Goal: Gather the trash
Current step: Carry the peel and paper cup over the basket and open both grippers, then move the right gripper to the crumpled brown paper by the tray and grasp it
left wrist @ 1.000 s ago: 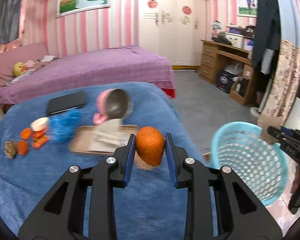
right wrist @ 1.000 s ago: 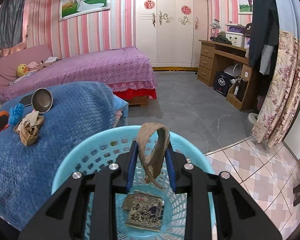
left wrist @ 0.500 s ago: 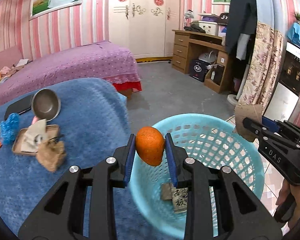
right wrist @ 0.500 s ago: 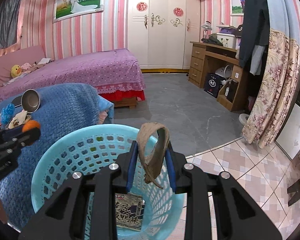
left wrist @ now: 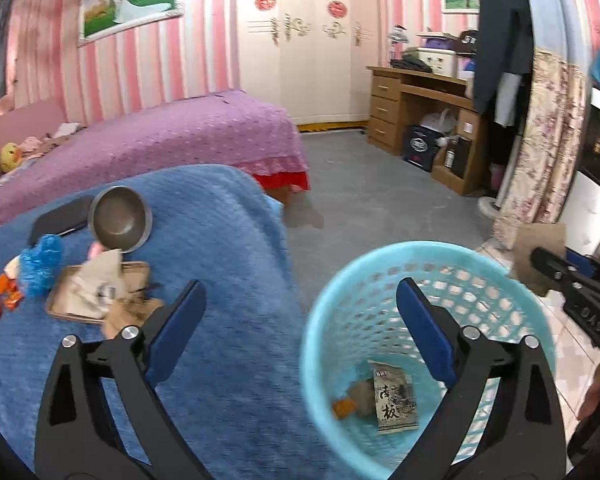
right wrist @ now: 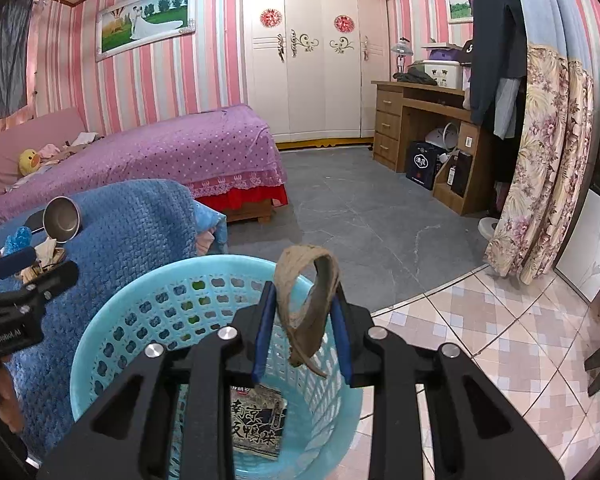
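A light blue plastic basket (left wrist: 384,264) stands on the floor beside the blue-covered table (left wrist: 228,248). My left gripper (left wrist: 300,320) is open and empty above the basket's left rim. In the basket lie a snack wrapper (left wrist: 394,400) and an orange piece (left wrist: 344,408). My right gripper (right wrist: 303,320) is shut on a curled brown peel (right wrist: 308,300) and holds it over the basket (right wrist: 140,284). In the left wrist view it (left wrist: 540,260) shows at the basket's right rim.
On the blue table lie a metal bowl (left wrist: 120,220), a tray with crumpled paper (left wrist: 96,292), a blue crumpled wrapper (left wrist: 42,264), orange peel bits (left wrist: 0,296) and a black phone (left wrist: 60,216). A purple bed (left wrist: 160,140) and wooden desk (left wrist: 420,108) stand behind.
My left gripper opened above the basket and no longer holds the orange. An orange piece now lies in the basket. My right gripper stays shut on the brown peel.
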The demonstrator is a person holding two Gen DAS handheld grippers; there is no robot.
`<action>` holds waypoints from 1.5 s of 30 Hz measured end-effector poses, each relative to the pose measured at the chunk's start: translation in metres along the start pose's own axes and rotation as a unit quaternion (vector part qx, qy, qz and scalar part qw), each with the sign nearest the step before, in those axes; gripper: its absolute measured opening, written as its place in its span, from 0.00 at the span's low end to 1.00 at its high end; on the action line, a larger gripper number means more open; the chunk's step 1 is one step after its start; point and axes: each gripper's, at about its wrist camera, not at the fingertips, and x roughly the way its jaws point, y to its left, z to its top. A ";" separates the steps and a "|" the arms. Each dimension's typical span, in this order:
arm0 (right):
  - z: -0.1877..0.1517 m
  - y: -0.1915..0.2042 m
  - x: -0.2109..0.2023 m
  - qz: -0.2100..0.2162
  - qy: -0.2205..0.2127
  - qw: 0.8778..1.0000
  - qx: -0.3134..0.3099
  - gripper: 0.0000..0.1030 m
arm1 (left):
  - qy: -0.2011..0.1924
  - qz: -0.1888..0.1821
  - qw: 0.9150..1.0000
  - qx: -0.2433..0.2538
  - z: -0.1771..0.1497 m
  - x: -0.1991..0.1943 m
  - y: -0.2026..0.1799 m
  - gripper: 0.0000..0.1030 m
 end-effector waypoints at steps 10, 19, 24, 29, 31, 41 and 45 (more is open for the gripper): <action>0.005 0.026 -0.003 -0.015 -0.016 1.000 -0.009 0.66 | -0.005 0.033 0.999 -0.014 0.000 -0.015 0.048 0.93; 0.007 0.053 -0.002 -0.022 -0.016 1.000 -0.010 0.95 | -0.012 0.052 0.998 -0.026 -0.005 -0.037 0.098 0.94; 0.009 0.071 0.000 -0.022 -0.008 1.000 -0.013 0.95 | -0.008 0.062 0.997 -0.040 -0.011 -0.046 0.135 0.94; 0.011 0.093 0.002 -0.024 -0.008 0.999 -0.022 0.96 | -0.007 0.076 0.996 -0.044 -0.016 -0.055 0.168 0.94; 0.012 0.103 0.003 -0.023 -0.008 0.999 -0.025 0.96 | -0.012 0.088 0.995 -0.042 -0.018 -0.060 0.182 0.94; 0.011 0.151 0.005 -0.013 -0.006 0.999 -0.043 0.96 | -0.003 0.102 0.993 -0.065 -0.036 -0.063 0.240 0.95; 0.009 0.168 0.006 -0.006 -0.005 0.998 -0.055 0.96 | -0.003 0.112 0.992 -0.061 -0.044 -0.064 0.256 0.95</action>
